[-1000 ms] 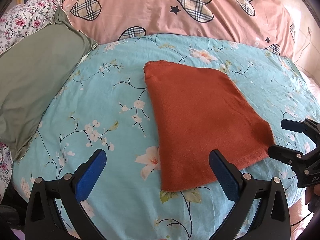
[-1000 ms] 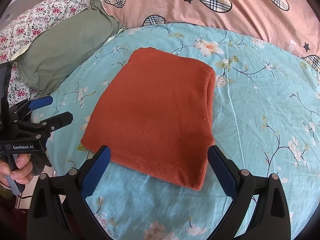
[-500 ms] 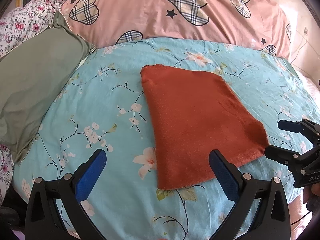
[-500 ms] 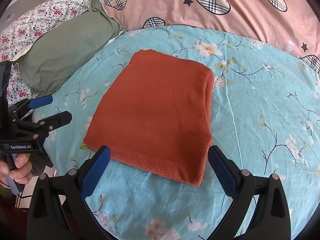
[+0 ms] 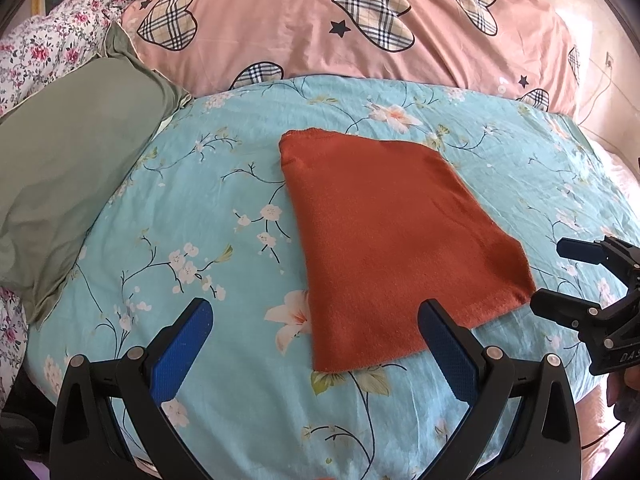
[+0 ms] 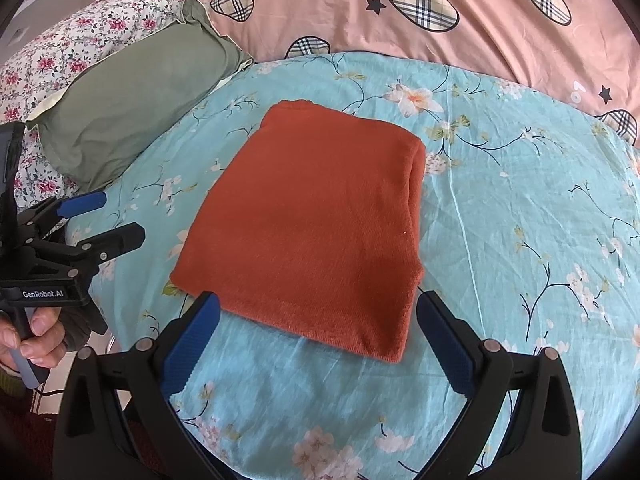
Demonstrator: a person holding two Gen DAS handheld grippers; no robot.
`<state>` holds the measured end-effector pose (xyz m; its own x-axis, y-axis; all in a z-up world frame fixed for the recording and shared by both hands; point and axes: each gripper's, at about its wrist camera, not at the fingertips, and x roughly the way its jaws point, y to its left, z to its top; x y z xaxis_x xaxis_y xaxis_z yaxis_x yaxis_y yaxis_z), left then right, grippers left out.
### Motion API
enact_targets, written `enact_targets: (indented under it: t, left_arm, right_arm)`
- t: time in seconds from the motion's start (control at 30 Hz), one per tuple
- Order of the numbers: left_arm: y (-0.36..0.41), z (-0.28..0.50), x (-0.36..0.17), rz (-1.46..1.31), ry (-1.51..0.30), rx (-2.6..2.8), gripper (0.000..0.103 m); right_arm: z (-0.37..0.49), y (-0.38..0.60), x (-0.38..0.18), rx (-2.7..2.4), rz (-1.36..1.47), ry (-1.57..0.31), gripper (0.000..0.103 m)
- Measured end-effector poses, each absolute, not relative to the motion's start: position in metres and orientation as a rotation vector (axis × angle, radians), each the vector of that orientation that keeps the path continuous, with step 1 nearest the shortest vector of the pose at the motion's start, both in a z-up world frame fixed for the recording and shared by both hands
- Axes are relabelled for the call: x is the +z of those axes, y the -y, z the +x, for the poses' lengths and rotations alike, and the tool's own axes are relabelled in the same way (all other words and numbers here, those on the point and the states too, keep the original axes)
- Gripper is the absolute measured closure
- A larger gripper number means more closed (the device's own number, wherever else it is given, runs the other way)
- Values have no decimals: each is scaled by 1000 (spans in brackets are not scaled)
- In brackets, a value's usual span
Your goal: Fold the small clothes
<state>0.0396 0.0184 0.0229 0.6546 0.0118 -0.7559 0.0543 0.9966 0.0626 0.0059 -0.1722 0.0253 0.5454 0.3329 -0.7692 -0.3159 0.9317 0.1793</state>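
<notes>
Blue-padded and spread wide apart, the left claw and the right claw hover empty just short of the near hem of a rust-orange garment, the person's hand visible on the left claw's handle. The garment lies flat on the turquoise floral quilt of the bed, already a neat, layered rectangle with a doubled edge along its right side; neither claw touches it. Judging by that tidy shape, the folding looks all but finished, with perhaps one more halving or setting the piece aside left to do. Beyond it rest an olive-green pillow and a pink cover with plaid hearts.
</notes>
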Motion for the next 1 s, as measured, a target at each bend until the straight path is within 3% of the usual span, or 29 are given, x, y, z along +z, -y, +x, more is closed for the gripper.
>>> enact_targets:
  t: [1.0]
  left_arm:
    - [-20,37,24,77,-859,-36,0]
  right_arm:
    - [5,169,33,386,23,-904,4]
